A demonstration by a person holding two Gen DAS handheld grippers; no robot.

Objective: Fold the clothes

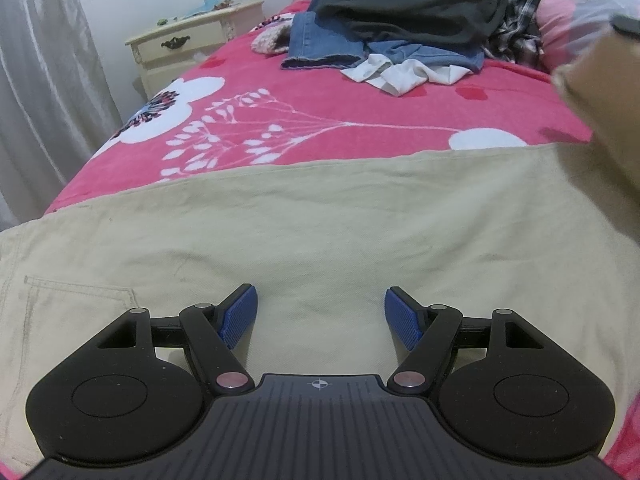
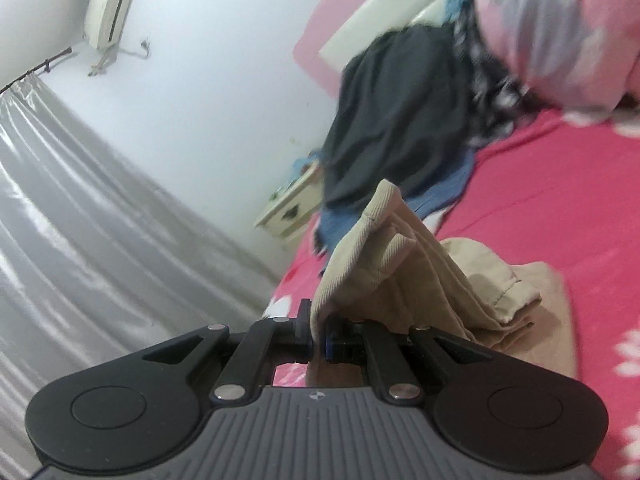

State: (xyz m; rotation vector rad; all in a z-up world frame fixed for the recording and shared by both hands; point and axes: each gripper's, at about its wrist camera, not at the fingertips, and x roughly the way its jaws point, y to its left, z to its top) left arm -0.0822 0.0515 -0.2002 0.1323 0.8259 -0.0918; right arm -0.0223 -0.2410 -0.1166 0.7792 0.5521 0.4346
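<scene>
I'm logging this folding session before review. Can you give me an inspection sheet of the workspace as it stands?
Surface: bed with pink floral blanket.
Job's things: khaki trousers spread flat near the left gripper; one bunched end lifted off the blanket.
Clutter: unfolded clothes pile at the far end, dark garment on top, denim and white cloth below.
Grippers: left gripper open above the trousers, holding nothing; right gripper shut on the trousers' bunched end.
Cables: nothing seen.
Surroundings: cream nightstand, grey curtain, wall air conditioner.
</scene>
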